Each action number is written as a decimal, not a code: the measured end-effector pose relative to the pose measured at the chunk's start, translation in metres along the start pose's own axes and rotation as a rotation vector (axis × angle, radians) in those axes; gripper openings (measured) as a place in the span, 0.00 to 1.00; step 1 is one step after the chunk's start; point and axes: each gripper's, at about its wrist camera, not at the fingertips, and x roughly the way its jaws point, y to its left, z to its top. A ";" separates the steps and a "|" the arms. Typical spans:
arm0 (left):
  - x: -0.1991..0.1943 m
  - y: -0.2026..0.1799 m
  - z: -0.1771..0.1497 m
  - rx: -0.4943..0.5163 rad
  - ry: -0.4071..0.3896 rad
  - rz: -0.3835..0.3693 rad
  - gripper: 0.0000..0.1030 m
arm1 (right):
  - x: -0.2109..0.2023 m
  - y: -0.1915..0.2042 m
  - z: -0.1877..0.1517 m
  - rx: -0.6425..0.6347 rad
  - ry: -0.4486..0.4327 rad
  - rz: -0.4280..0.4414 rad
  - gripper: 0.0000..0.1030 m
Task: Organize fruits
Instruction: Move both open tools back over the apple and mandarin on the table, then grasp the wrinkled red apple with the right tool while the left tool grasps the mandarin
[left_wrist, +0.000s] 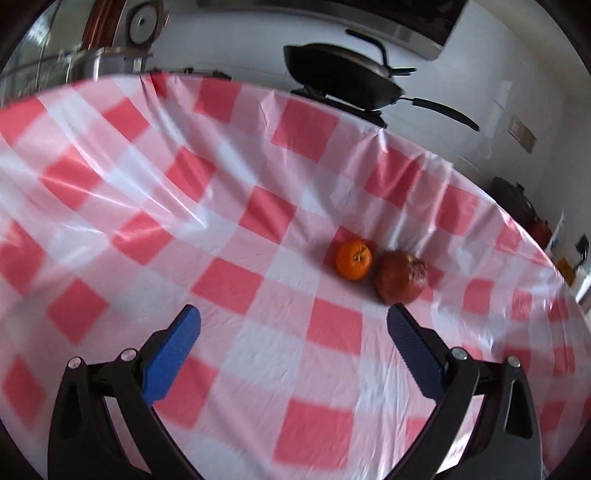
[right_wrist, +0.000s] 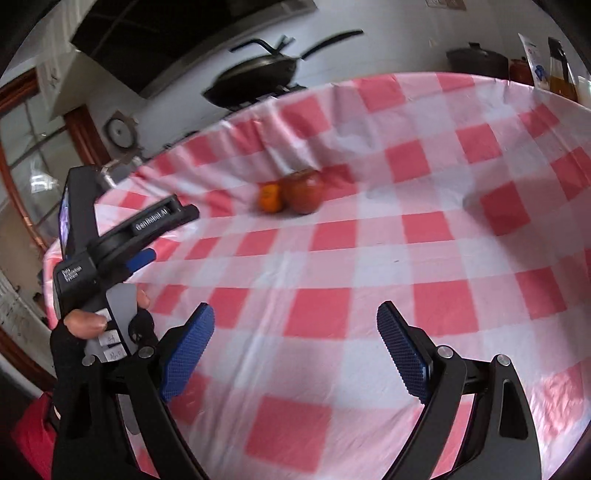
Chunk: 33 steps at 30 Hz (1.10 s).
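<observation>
Blue-padded fingers fill the bottom of both wrist views. Both pairs of tongs stand wide apart with nothing between them, the left tongs (left_wrist: 293, 325) and the right tongs (right_wrist: 295, 323) alike, each hanging over bare cloth.

Beneath them the tabletop (left_wrist: 236, 284) is covered by a pink-and-white checked cloth, creased and glossy in places. Farther on lie the two fruits: an orange (left_wrist: 353, 259) and a larger, dull red fruit (left_wrist: 400, 277), probably a pomegranate, touching each other near the far edge. No bowl or tray for them shows in either view.

The step in hand looks like an approach to a first pick. Because the fruits touch, closing on one will likely nudge the other, and both are round enough to roll on the slick cloth. A sound way would be to come down over the orange with the fingers on its free sides, away from the red fruit, and close gently.

Past the cloth's edge a black pan (left_wrist: 340, 77) sits on a stove against a white wall.

From the left wrist the orange's stem end is seen sharply, just ahead and right of the tongs. The right wrist gives the fruits blurred and well away, but it alone shows the left tool from the side, held by a hand in a black fingerless glove (right_wrist: 92, 332), and bottles (right_wrist: 554, 66) at the far right.
</observation>
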 end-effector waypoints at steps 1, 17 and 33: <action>0.007 0.004 0.000 -0.018 0.000 -0.015 0.98 | 0.004 0.000 0.004 -0.009 0.010 -0.020 0.85; 0.011 0.078 0.001 -0.219 0.016 -0.019 0.98 | 0.175 0.022 0.090 -0.119 0.147 -0.197 0.84; 0.019 0.086 0.000 -0.266 0.056 -0.017 0.98 | 0.242 0.024 0.128 -0.157 0.200 -0.310 0.76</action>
